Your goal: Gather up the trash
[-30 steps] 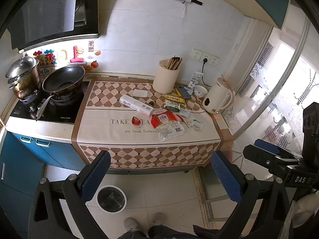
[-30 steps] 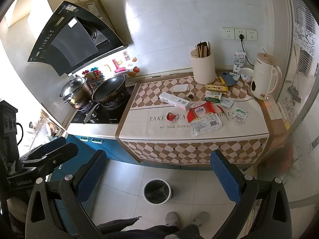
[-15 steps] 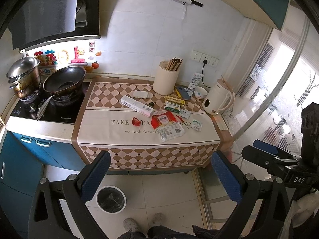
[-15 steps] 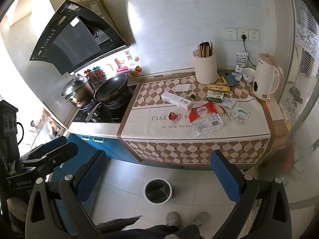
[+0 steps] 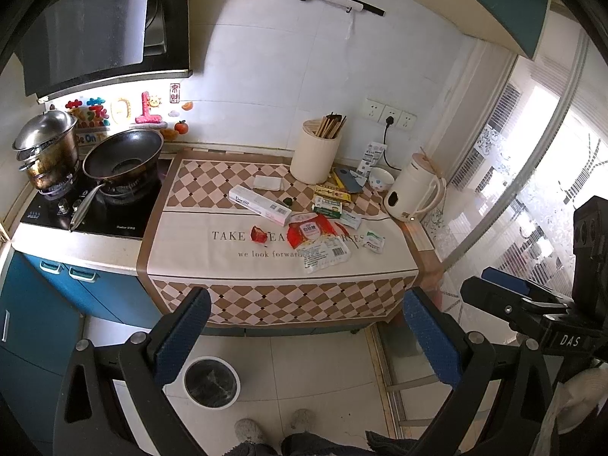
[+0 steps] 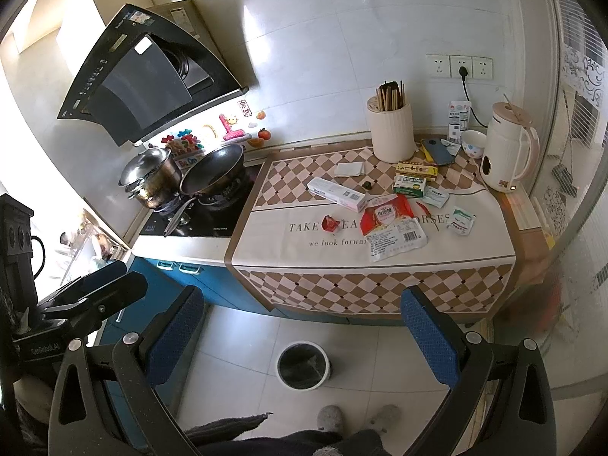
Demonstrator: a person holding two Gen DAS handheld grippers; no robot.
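Observation:
Several wrappers and packets lie on the checked cloth of the counter: a long white box (image 5: 260, 210) (image 6: 336, 193), a crumpled red wrapper (image 5: 258, 234) (image 6: 330, 223), a red sugar bag (image 5: 309, 228) (image 6: 385, 214), a clear barcode bag (image 5: 325, 255) (image 6: 397, 241) and a white-green sachet (image 5: 373, 240) (image 6: 461, 221). A white trash bin (image 5: 211, 381) (image 6: 303, 365) with a black liner stands on the floor below. My left gripper (image 5: 304, 336) and right gripper (image 6: 302, 330) are both open and empty, held well back from the counter above the floor.
A stove with a wok (image 5: 122, 158) and a steel pot (image 5: 47, 148) is at the left. A chopstick holder (image 5: 316, 155), a phone (image 5: 348, 180), a bowl (image 5: 381, 179) and a white kettle (image 5: 412, 193) stand at the back right. Blue cabinets (image 5: 57, 296) are below.
Both views have drawn slightly back from the counter, and the right view has shifted a little. Nothing on the counter has moved.

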